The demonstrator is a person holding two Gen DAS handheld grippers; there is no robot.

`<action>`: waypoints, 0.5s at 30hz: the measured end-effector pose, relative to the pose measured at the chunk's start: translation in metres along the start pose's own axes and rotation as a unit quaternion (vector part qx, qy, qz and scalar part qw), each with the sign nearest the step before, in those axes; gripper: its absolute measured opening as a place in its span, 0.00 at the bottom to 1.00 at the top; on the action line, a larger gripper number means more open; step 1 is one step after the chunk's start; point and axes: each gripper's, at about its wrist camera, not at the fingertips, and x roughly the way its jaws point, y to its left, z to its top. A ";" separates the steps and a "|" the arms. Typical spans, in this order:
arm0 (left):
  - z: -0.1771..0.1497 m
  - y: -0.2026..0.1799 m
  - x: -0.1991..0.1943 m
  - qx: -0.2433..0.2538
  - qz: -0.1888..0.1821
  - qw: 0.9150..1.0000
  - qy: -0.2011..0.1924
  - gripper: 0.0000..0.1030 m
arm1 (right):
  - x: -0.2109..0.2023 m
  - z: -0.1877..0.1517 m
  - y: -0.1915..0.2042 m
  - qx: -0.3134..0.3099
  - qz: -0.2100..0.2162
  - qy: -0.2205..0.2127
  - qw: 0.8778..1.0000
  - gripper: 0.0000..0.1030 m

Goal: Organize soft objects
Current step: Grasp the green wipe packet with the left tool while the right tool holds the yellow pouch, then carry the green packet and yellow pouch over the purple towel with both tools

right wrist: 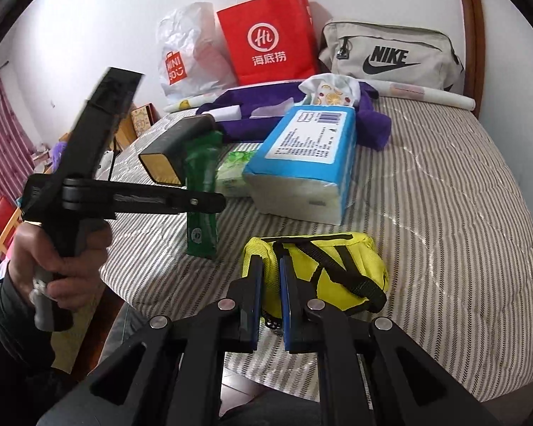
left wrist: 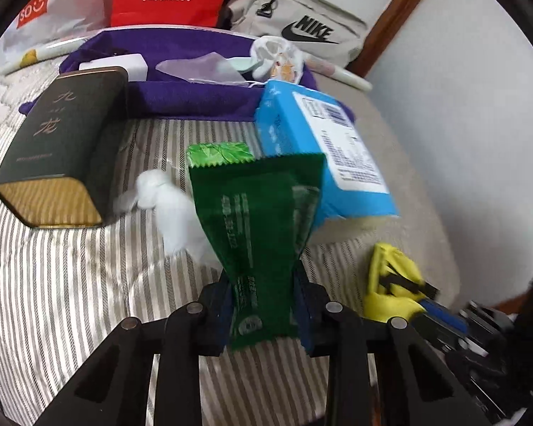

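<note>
On a striped bed (right wrist: 426,184), the left gripper (left wrist: 263,305) pinches a green wet-wipe packet (left wrist: 263,220) held aloft; the right gripper (right wrist: 270,301) clamps a yellow pouch's (right wrist: 323,273) edge. Blue tissue pack (right wrist: 302,163), small green tissue pack (left wrist: 218,152) and purple cloth (left wrist: 195,96) remain unsorted.

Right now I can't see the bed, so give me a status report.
Left gripper shut on green packet. Right gripper shut on yellow pouch. Blue tissue pack and dark tin lie ahead.

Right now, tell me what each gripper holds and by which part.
The left gripper pinches the dark green packet near its lower end. The right gripper is shut on the yellow pouch at its near left edge.
</note>
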 end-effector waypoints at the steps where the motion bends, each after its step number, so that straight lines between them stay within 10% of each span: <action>1: -0.002 0.000 -0.004 0.004 -0.009 1.000 0.001 0.27 | 0.000 0.001 0.002 -0.001 0.001 0.000 1.000 0.09; 15: -0.006 0.020 -0.037 -0.002 -0.012 1.000 -0.027 0.27 | -0.001 0.011 0.019 -0.019 -0.001 -0.003 1.000 0.09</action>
